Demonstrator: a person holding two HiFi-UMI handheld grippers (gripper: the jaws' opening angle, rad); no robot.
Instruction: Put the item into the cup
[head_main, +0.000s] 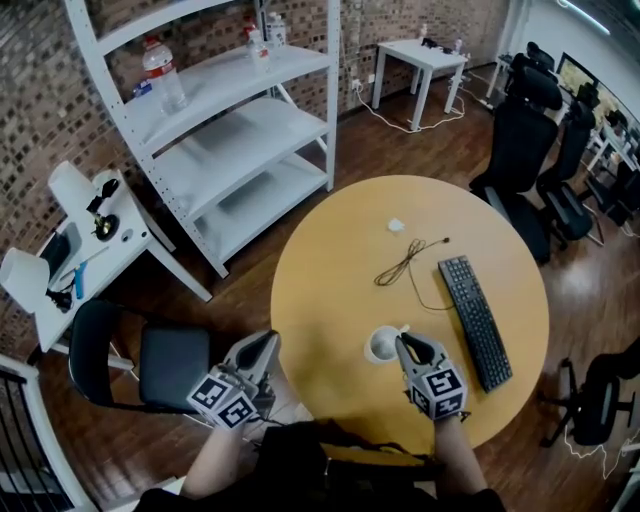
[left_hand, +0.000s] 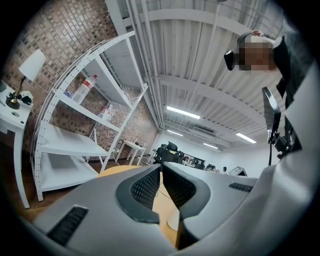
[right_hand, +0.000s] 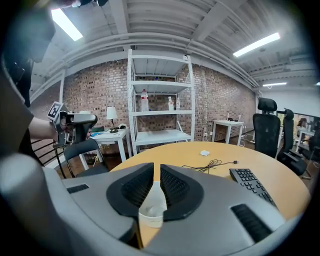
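Observation:
A white cup (head_main: 381, 346) stands on the round wooden table (head_main: 330, 290), near its front edge. My right gripper (head_main: 403, 343) hovers right over the cup's right side. In the right gripper view its jaws (right_hand: 156, 172) stand slightly apart with nothing pressed between the pads, and the cup (right_hand: 151, 221) shows directly below them. A pale crumpled item (right_hand: 152, 210) lies inside the cup. My left gripper (head_main: 268, 343) hangs off the table's left edge, its jaws (left_hand: 161, 167) nearly touching and holding nothing.
A black keyboard (head_main: 475, 320) lies right of the cup. A black cable (head_main: 405, 262) and a small white scrap (head_main: 396, 225) lie farther back. A black chair (head_main: 150, 365) stands below my left gripper. White shelves (head_main: 230, 130) and office chairs (head_main: 525, 140) stand behind.

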